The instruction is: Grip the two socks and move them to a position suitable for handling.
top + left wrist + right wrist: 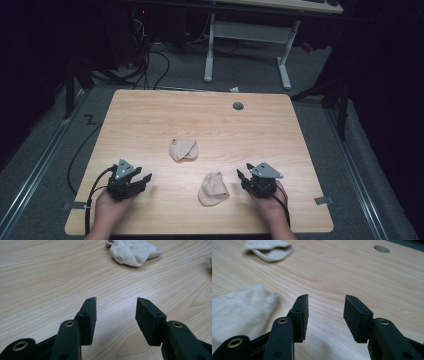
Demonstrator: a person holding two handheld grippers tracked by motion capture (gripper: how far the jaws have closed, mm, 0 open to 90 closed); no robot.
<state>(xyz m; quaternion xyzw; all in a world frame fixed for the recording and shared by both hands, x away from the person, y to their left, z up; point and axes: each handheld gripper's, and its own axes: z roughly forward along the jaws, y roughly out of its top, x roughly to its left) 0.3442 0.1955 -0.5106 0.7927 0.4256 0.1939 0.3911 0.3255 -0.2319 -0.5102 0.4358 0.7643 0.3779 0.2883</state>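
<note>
Dim room seen from the high view, with light falling from overhead onto the pale wooden table [150,115] alone; surrounding floor and far corners sunk in near black. Soft, short shadows under the two beige socks, nearer sock [213,189] and farther sock [183,149]. Slightly grainy, low in detail. Brighter and warmer in both gripper views, wood grain sharp at mid-distance. Nearer sock [239,310] blurred and washed out at the left of the right gripper view; black jaws close to the lens a little soft. No strong glare anywhere.
</note>
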